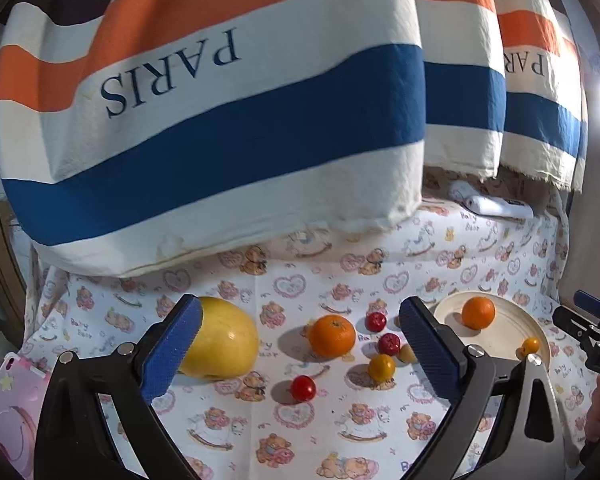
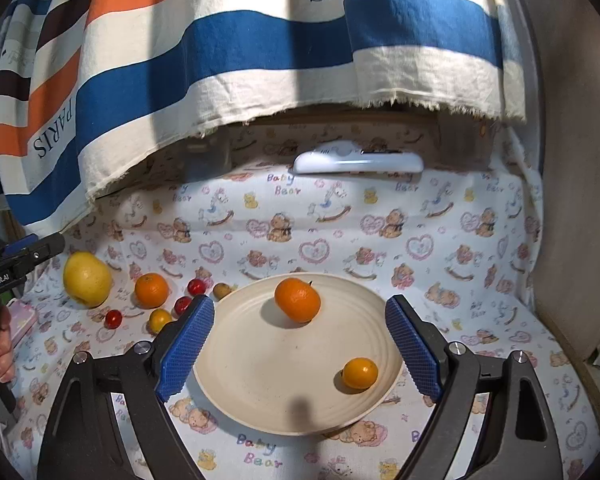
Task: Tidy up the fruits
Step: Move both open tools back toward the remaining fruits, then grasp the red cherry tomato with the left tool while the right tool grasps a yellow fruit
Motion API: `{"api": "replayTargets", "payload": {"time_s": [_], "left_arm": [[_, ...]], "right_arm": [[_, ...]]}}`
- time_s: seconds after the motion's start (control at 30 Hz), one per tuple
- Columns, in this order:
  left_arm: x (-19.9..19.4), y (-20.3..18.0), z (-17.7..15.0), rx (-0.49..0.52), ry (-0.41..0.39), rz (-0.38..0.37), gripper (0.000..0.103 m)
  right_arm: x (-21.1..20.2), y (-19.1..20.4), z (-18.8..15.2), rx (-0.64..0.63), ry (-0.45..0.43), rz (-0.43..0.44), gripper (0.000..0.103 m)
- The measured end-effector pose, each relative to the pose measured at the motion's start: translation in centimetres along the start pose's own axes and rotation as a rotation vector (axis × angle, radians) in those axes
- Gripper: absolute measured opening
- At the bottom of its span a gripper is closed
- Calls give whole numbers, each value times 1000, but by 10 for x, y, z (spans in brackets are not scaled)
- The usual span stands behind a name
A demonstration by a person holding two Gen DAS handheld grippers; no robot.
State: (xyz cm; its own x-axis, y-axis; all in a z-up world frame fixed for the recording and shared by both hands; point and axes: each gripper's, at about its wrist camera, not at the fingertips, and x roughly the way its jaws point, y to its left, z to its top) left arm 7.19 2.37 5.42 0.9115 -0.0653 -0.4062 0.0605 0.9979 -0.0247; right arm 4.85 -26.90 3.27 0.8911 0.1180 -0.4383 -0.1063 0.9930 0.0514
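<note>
Both the left tool (image 1: pixel 300 344) and right tool (image 2: pixel 300 344) gape wide, holding nothing; the plate (image 2: pixel 260 392) carries an orange (image 2: pixel 297 300).

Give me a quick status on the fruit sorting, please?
Left gripper open, empty. Right gripper open, empty, over plate. Plate holds one orange and one small yellow-orange fruit. Other fruit on cloth; nothing blocking.

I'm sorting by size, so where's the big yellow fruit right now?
In the left wrist view the large yellow fruit lies on the bear-print cloth, partly behind the left gripper's left finger, left of the loose orange.
</note>
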Motion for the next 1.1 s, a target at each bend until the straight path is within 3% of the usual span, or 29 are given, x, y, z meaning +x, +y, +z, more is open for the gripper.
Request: {"api": "replayTargets", "payload": {"time_s": [0.07,0.23,0.33,0.43,0.6,0.97,1.1], "left_arm": [[6,4,0,-1,16,3,95],[38,24,-9,-90,169,-79,72],[48,28,-13,-104,214,-81,60],[47,28,-13,-79,207,-45,60],[42,40,-7,-102,207,16,55],[33,66,7,-160,174,60,55],[31,65,8,-161,170,64,55]], "right_arm": [[-2,6,4,-1,-6,6,89],[8,36,16,-67,45,-19,89],[22,58,25,-92,87,-6,89],[45,79,31,-52,171,62,88],[82,109,27,-4,297,156,68],[134,149,1,-71,448,157,40],[140,159,-6,-97,465,155,37]]}}
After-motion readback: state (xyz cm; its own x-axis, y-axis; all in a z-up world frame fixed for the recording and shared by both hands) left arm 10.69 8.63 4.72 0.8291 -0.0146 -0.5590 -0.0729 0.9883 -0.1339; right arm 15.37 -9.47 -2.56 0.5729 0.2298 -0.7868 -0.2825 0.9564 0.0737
